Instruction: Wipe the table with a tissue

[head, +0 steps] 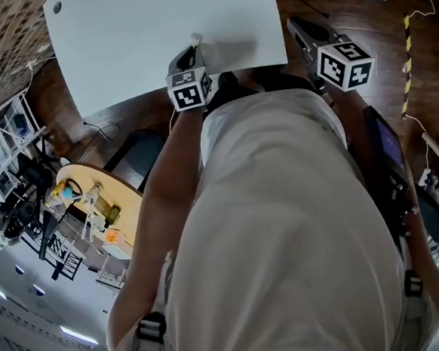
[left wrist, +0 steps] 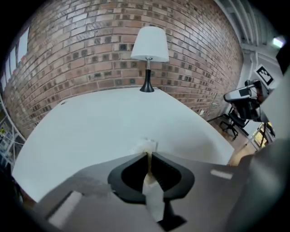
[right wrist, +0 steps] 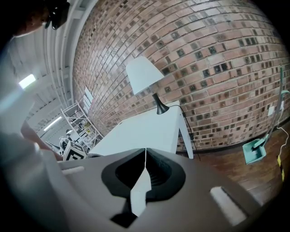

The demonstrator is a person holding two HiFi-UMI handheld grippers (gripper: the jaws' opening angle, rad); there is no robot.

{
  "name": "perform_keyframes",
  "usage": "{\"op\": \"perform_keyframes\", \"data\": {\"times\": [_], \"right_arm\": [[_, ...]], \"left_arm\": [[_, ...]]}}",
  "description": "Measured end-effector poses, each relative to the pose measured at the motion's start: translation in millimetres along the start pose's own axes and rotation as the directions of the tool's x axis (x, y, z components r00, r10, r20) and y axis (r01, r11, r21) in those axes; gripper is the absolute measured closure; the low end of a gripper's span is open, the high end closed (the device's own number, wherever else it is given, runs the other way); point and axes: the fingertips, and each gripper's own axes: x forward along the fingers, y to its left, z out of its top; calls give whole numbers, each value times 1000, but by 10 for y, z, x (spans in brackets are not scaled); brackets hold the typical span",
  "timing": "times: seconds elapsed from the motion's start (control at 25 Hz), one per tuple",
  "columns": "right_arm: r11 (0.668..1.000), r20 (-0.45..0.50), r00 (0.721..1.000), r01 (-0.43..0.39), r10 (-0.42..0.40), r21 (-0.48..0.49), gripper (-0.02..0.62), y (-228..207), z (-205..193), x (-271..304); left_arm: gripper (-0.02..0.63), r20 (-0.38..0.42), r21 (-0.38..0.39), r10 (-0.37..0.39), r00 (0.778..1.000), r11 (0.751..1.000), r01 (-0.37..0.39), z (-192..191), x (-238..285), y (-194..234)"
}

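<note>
A small white tissue [left wrist: 146,146] sticks out past the tips of my left gripper [left wrist: 148,156], which is shut on it just above the near part of the white table [left wrist: 90,122]. In the head view the tissue [head: 194,41] rests at the table's [head: 118,42] near edge, with the left gripper [head: 193,50] over it. My right gripper [head: 299,30] hangs off the table's right side, above the wooden floor. In the right gripper view its jaws [right wrist: 145,152] are pressed together with nothing between them.
A white-shaded lamp [left wrist: 149,50] stands at the table's far edge against a brick wall. A teal dustpan [right wrist: 253,149] lies on the floor to the right. A round wooden table [head: 131,208] with bottles and a dark chair [head: 139,158] stand at the left.
</note>
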Motion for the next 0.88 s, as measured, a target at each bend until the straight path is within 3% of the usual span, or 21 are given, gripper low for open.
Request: {"op": "perform_keyframes", "data": {"times": [0.08,0.2,0.32,0.48,0.52,0.6,0.76,0.88], "right_arm": [[1000,0,1000,6,-6,-4,583,65,14,-5],[1000,7,1000,22,-22,-10,583,180,48,-43],[999,14,999,49,-49,-5,583,244,32,-73],[997,17,997,72,-72,2,583,316,-36,-90],[997,18,997,74,-74,5,583,345,-52,-81],[997,21,997,73,-73,7,583,416,-78,-57],[997,35,997,74,-74,-9,583,569,-74,20],[996,48,996,80,-79,-27,583,767,-95,55]], "left_arm": [[572,7,23,-43,999,999,42,72,48,-163],[572,-15,164,-184,983,969,184,154,152,-621],[572,-65,283,-328,942,900,333,123,204,-1126],[572,-204,333,-495,845,776,535,-134,49,-1505],[572,-226,329,-512,829,761,560,-200,-6,-1480],[571,-232,294,-514,826,772,563,-304,-98,-1308],[571,-195,244,-430,881,849,468,-420,-239,-692],[571,-81,173,-398,914,898,406,-319,-439,-226]]}}
